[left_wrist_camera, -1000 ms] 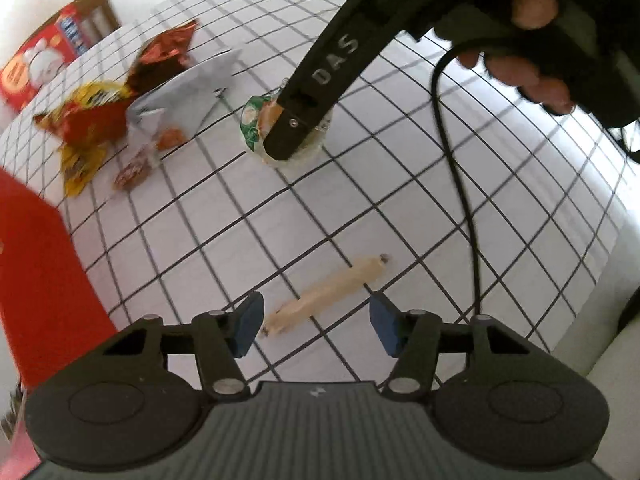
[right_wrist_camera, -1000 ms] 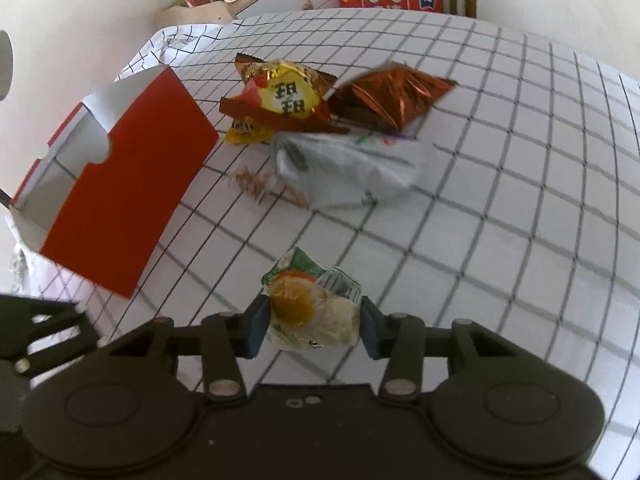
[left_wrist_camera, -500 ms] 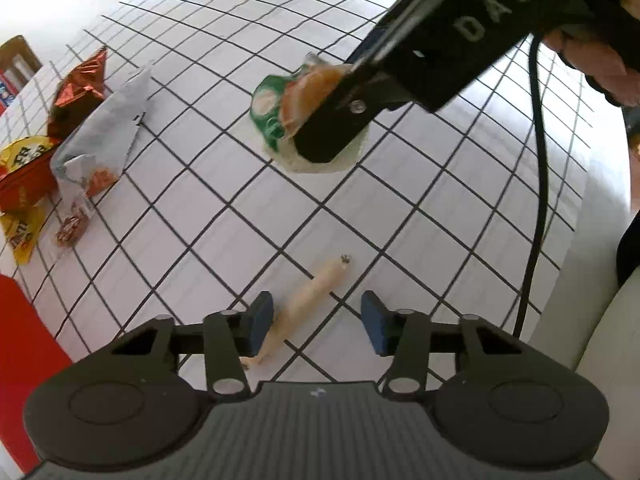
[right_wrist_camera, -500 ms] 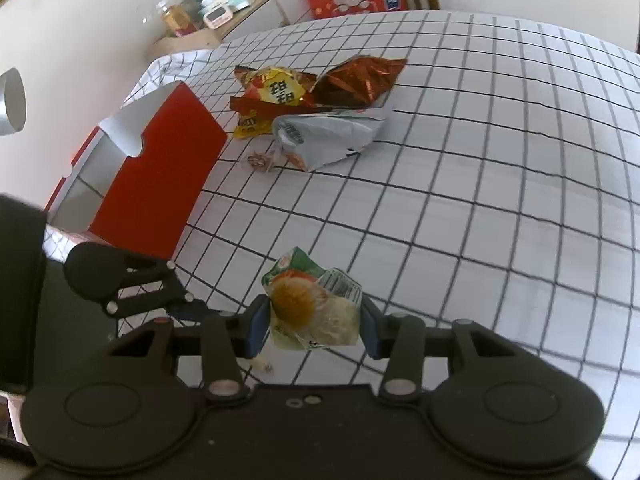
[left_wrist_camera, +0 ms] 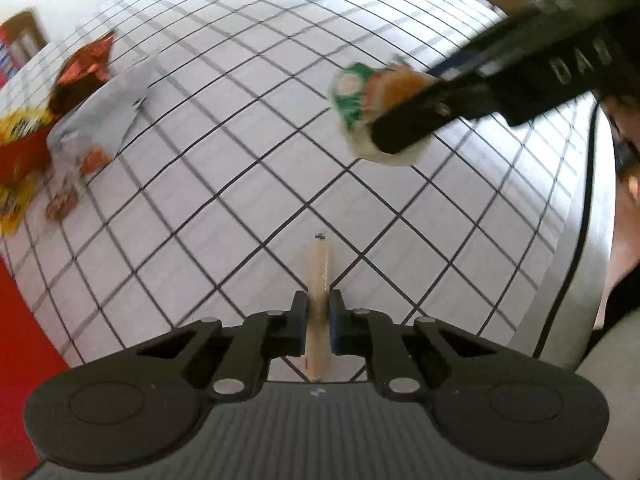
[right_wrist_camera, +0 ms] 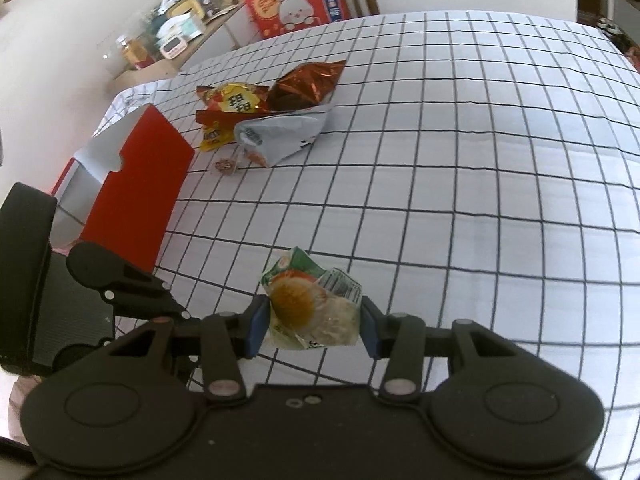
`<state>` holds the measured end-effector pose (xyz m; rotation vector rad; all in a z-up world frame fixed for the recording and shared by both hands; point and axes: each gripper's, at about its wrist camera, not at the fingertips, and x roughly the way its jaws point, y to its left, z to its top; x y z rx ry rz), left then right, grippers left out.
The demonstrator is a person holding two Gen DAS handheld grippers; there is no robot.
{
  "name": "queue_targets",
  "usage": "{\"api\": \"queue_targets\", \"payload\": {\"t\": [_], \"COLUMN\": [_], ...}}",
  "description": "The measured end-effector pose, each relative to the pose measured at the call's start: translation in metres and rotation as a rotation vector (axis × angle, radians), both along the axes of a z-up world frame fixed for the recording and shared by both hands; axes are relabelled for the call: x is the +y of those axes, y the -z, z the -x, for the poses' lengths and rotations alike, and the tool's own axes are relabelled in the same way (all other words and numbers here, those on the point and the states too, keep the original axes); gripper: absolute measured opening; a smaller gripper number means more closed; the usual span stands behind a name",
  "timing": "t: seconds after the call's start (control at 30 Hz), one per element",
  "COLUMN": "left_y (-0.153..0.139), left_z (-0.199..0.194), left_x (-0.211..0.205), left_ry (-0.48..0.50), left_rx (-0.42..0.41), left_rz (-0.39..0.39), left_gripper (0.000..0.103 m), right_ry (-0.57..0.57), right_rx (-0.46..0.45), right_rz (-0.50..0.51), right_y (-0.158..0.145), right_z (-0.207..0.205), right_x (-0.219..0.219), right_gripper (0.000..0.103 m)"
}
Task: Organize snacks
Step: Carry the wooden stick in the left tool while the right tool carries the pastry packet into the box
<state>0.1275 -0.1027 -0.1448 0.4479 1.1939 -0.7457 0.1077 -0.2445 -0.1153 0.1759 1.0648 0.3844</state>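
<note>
My left gripper (left_wrist_camera: 318, 314) is shut on a thin tan sausage stick (left_wrist_camera: 317, 276), which points forward over the checked tablecloth (left_wrist_camera: 248, 152). My right gripper (right_wrist_camera: 313, 320) is shut on a round pastry in a green and clear wrapper (right_wrist_camera: 310, 306), held above the cloth; the wrapped pastry also shows in the left wrist view (left_wrist_camera: 372, 100). A pile of snack bags lies at the far left: a yellow-red bag (right_wrist_camera: 232, 106), a brown foil bag (right_wrist_camera: 306, 84), a grey-white bag (right_wrist_camera: 280, 134). A red open box (right_wrist_camera: 136, 184) stands at the left.
A small brown snack packet (right_wrist_camera: 225, 166) lies beside the grey bag. A red rabbit-print box (right_wrist_camera: 296, 2) leans on a wooden chair beyond the table. A cluttered shelf (right_wrist_camera: 176, 40) stands at the back left. The table edge (left_wrist_camera: 576, 240) runs along the right in the left wrist view.
My left gripper closed on the sausage stick, which now points straight ahead. My right gripper has lifted the wrapped pastry up and to the right, away from the cloth.
</note>
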Motion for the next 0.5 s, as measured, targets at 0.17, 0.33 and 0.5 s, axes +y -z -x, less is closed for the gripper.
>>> {"api": "queue_targets", "payload": {"t": [0.17,0.33,0.5], "left_y": [-0.011,-0.026,-0.049], "left_z": [0.003,0.007,0.015], "left_x": [0.018,0.039,0.067], "left_ry": [-0.160,-0.296,-0.447], "left_rx": [0.014,-0.022,-0.062], "left_rz": [0.094,0.141,0.195], "left_gripper": [0.010,0.010,0.010], "right_ry": [0.013,-0.003,-0.044], "right_rx": [0.003,-0.008,-0.036], "right_rz": [0.040,0.037,0.033], "right_y": [-0.003,-0.012,-0.029], "right_z": [0.009,0.010,0.009], "right_x": [0.008,0.017,0.033], "right_gripper": [0.045,0.045,0.045]}}
